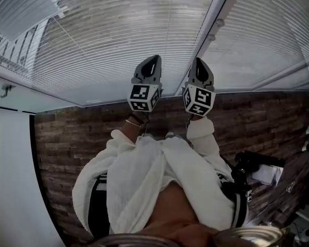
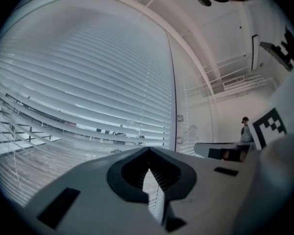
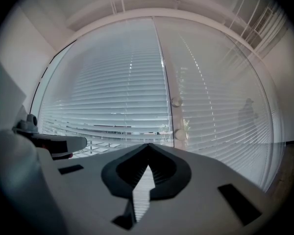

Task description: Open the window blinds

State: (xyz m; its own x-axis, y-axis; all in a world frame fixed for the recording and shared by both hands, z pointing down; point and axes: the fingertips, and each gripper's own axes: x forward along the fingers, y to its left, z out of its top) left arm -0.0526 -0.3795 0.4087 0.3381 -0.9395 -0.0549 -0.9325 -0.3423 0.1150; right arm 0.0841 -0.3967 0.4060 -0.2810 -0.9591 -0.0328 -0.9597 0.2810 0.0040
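White slatted blinds (image 1: 123,35) hang shut over the left window, and a second blind (image 1: 268,30) covers the right one. Two round knobs (image 3: 176,102) sit on the dark post (image 1: 206,40) between them. Both grippers point level at the glass, side by side near the post. The left gripper (image 1: 154,59) has its tips meeting (image 2: 148,150), shut with nothing seen between. The right gripper (image 1: 198,62) is likewise shut (image 3: 148,145), and no cord or wand shows in its jaws. In the left gripper view the lower slats (image 2: 34,131) stand tilted, so the outside shows through.
A wood-plank floor (image 1: 67,138) runs below the sill. A white wall (image 1: 10,163) with a small hook (image 1: 7,90) stands at the left. Black equipment (image 1: 257,163) sits on the floor at the right. A person (image 2: 245,130) stands far off.
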